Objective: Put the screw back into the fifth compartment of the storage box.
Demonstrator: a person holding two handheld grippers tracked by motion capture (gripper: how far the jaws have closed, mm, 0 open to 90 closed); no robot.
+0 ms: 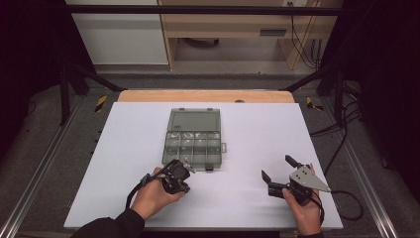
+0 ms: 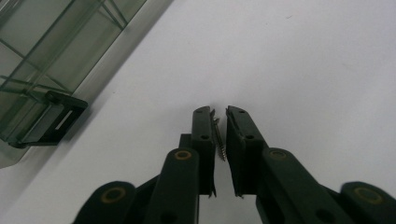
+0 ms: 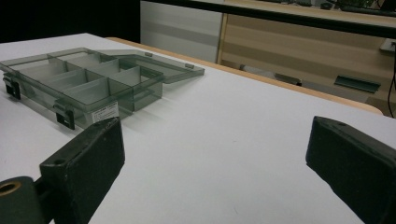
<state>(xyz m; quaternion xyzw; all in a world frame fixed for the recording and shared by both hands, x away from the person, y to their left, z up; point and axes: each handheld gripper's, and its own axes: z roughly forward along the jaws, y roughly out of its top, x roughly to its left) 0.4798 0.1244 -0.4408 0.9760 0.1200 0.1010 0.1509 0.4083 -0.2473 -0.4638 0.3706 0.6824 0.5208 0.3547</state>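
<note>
White tabletop (image 1: 257, 144) under us in the high view: the open compartment box (image 1: 192, 137) sits mid-table, our left gripper (image 1: 184, 170) at its near edge. Left gripper view: jaws narrowed on 1 screw (image 2: 218, 137), probably bound for a compartment. Right gripper view: jaws wide, empty, nothing blocking.

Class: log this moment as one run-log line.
left gripper: shut on screw | right gripper: open, holding nothing | compartment box: lid open, on table

We see the compartment box (image 1: 193, 138) at the middle of the table (image 1: 257, 124), lid laid open behind it. The left gripper (image 1: 184, 166) sits just before its near edge, holding a screw (image 2: 218, 140); the right gripper (image 1: 277, 167) lies well off to its right.
</note>
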